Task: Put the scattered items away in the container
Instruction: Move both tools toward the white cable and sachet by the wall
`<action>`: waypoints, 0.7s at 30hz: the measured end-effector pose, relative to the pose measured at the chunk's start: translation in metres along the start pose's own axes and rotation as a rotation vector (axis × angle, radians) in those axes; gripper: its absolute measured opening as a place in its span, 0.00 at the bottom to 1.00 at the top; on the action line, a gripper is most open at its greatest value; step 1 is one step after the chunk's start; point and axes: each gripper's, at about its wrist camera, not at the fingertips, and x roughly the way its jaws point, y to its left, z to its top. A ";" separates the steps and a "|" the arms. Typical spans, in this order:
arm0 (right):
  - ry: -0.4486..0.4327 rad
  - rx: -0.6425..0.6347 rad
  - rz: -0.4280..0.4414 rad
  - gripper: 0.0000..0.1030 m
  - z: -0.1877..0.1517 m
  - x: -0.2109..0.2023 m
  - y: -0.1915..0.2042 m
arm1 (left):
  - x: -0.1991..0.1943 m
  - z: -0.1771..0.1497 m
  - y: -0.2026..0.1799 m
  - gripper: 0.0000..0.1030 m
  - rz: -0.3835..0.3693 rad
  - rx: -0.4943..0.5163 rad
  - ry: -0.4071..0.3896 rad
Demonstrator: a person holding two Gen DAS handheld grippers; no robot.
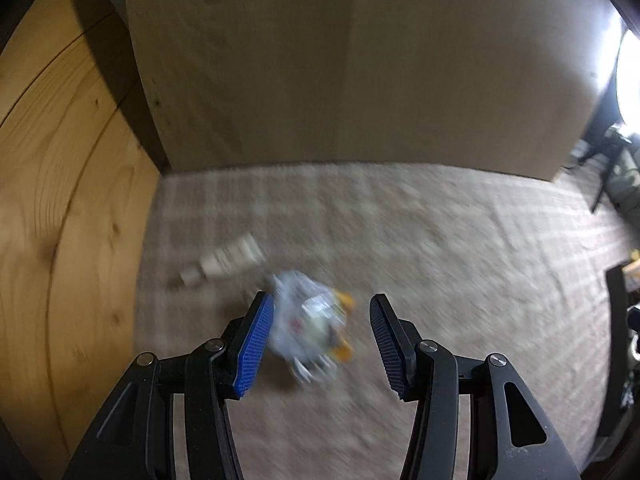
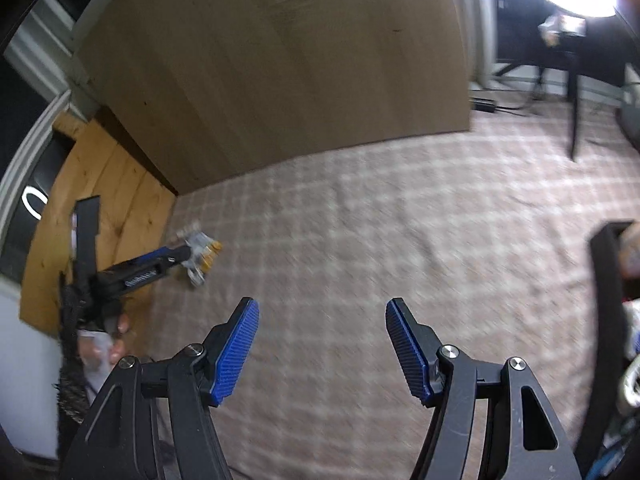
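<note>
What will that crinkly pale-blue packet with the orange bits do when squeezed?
The packet looks like thin crumpled wrapping, so probably light and floppy, likely to crush between the left gripper pads. Lying on carpet, it seems unlikely to roll.

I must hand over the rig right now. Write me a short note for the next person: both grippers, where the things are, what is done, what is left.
Left gripper: open, above a crumpled wrapper on the carpet, not gripping yet.
Right gripper: open and empty, over bare carpet.
A pale tube-like item, blurred, lies beyond the wrapper near the wooden board.
Black container: at the right edge, some things already inside.
Left to do: grab the wrapper, then the pale item, drop both in.
</note>
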 end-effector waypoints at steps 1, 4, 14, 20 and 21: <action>0.009 0.006 0.007 0.61 0.007 0.008 0.004 | 0.006 0.009 0.007 0.53 0.020 0.002 0.002; 0.049 -0.003 0.042 0.60 0.026 0.036 0.021 | 0.023 0.029 0.023 0.50 0.043 -0.004 0.009; 0.172 0.013 0.071 0.60 0.032 0.109 0.038 | 0.083 0.047 0.062 0.29 0.059 -0.055 0.086; 0.196 0.000 0.067 0.60 0.027 0.125 0.043 | 0.077 0.027 0.055 0.15 0.044 -0.051 0.109; 0.201 -0.008 0.069 0.60 0.027 0.128 0.046 | 0.073 0.016 0.052 0.14 0.029 -0.055 0.109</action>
